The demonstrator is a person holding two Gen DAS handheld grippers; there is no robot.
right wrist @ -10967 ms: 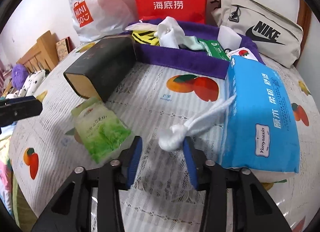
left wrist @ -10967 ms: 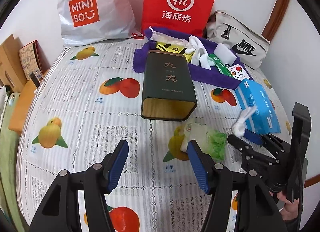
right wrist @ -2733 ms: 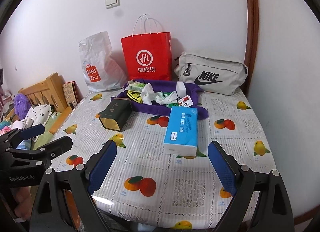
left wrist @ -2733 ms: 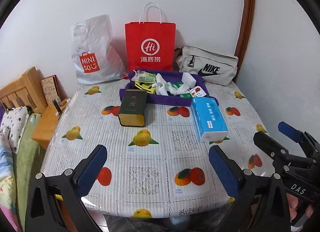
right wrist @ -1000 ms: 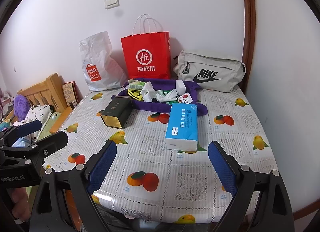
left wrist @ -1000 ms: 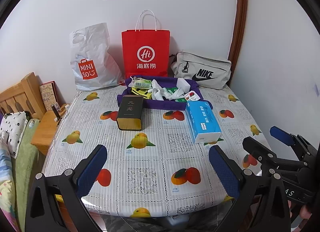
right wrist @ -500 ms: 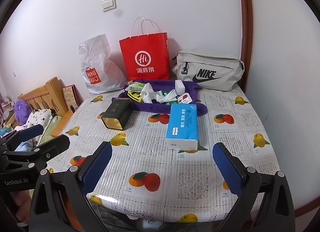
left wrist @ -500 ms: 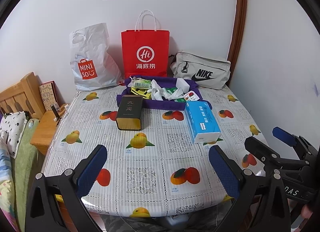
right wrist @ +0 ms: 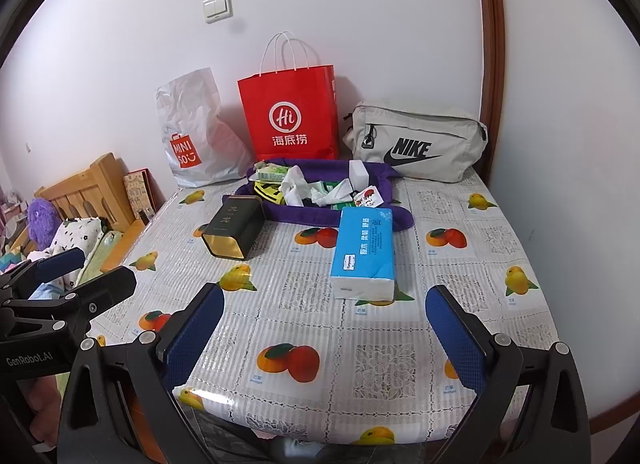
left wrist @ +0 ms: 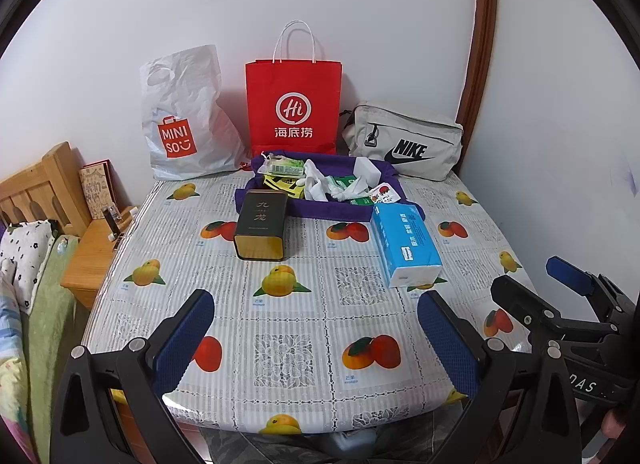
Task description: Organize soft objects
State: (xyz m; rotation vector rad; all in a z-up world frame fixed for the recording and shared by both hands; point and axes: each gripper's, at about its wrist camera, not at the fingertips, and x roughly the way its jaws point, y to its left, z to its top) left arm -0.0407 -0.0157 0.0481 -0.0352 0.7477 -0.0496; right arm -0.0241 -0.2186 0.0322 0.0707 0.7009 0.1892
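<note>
Table (left wrist: 304,328): three bags (one tin (left wrist: 261,225))

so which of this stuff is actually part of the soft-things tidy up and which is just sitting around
Part of the job:
- purple tray
- soft white cloths and small packets piled in it
- blue tissue pack, probably, lying outside the tray

Just lying about:
- dark tea tin on its side
- red paper bag
- white Miniso bag
- grey Nike bag
</note>
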